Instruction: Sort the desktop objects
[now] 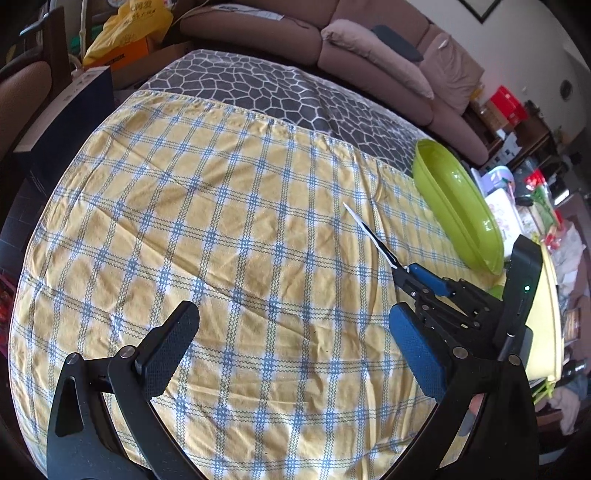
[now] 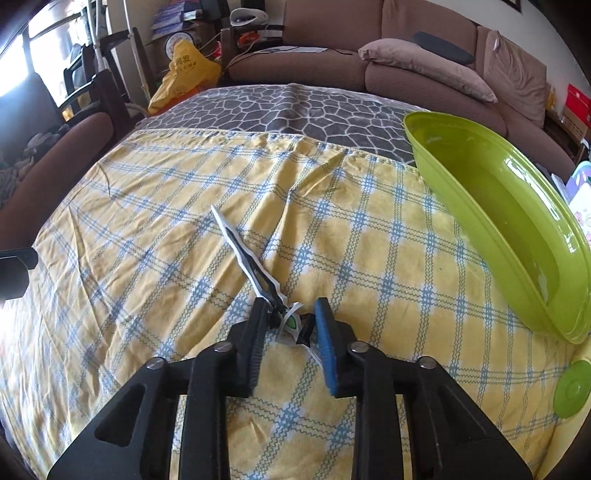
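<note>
Right gripper (image 2: 291,325) pinched down on hilt of paper toy sword (image 2: 255,266), blade flat on checked cloth (image 2: 147,221) ahead of the fingers. Left gripper (image 1: 295,354) spread wide, holding nothing. Green oval basin (image 2: 517,206) ahead-right of right gripper, empty (as far as visible). Sorting barely begun: sword gripped, not yet lifted or binned.

Each fisheye camera looks forward and steeply down along its own hand-held gripper, close above the checked cloth (image 1: 221,229). Both views share that cloth, the green tub (image 2: 509,229) and the sofa (image 1: 258,26) beyond.
</note>
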`<act>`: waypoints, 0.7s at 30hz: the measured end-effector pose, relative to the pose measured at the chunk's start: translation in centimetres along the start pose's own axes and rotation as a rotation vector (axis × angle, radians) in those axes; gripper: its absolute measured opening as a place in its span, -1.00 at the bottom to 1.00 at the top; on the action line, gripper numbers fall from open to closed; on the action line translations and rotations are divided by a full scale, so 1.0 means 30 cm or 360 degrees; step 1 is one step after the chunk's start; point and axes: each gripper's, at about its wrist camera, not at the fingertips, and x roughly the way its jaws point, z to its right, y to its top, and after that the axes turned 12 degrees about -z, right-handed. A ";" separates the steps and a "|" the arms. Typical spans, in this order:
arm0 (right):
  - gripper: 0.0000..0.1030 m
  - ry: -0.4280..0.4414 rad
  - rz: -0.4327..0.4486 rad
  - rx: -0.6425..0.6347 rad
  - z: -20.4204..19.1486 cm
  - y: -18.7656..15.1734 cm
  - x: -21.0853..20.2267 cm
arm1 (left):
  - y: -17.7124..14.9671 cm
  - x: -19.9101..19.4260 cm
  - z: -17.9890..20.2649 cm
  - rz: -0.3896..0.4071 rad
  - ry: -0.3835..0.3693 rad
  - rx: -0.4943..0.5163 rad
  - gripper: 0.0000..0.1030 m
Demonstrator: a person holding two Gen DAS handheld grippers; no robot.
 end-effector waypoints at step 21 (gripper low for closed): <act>-0.52 0.0306 0.0089 -0.0170 -0.109 -0.071 -0.280 | 0.039 0.067 0.039 0.0023 -0.0643 -0.0134 -0.10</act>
